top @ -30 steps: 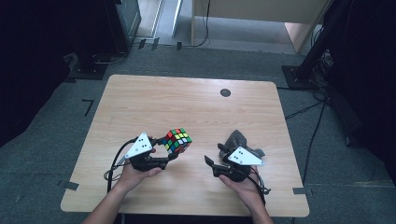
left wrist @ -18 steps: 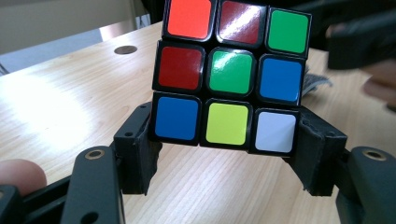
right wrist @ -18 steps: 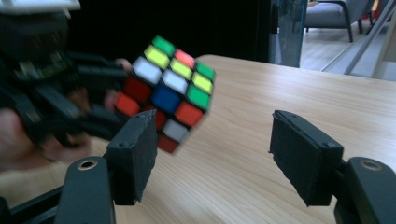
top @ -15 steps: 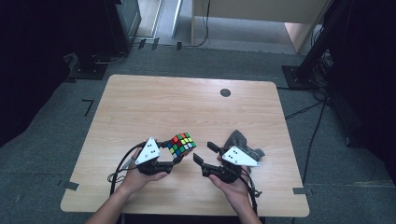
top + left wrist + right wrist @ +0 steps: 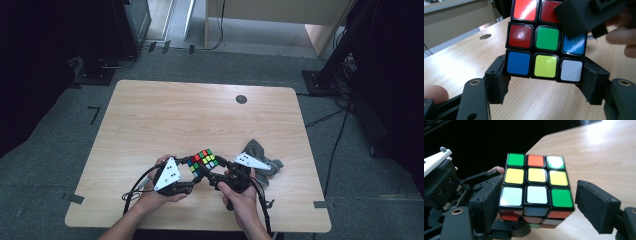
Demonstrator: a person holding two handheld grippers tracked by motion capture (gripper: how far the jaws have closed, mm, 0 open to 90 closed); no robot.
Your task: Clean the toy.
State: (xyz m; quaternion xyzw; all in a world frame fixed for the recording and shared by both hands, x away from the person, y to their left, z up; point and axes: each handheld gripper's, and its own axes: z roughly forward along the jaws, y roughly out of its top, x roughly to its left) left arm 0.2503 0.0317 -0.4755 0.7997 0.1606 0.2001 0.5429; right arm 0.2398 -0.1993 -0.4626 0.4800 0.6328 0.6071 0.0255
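Observation:
A scrambled Rubik's cube (image 5: 202, 160) hangs just above the wooden table (image 5: 200, 115) near its front edge. My left gripper (image 5: 196, 171) comes in from the left and is shut on it. In the left gripper view its jaws squeeze the bottom row of the cube (image 5: 546, 37). My right gripper (image 5: 212, 171) comes in from the right, and its jaws have just been opening with the cube (image 5: 536, 180) between them. In the right gripper view one jaw lies along the cube's left side and the other stands off to the right with a gap.
A crumpled grey cloth (image 5: 262, 157) lies on the table just right of my right hand. A small dark round spot (image 5: 241, 99) marks the far part of the tabletop. Black cables trail off the front edge by both hands.
The two hands have come together. The left gripper carried the cube right and toward the front edge. The right gripper moved left until its jaws flank the cube.

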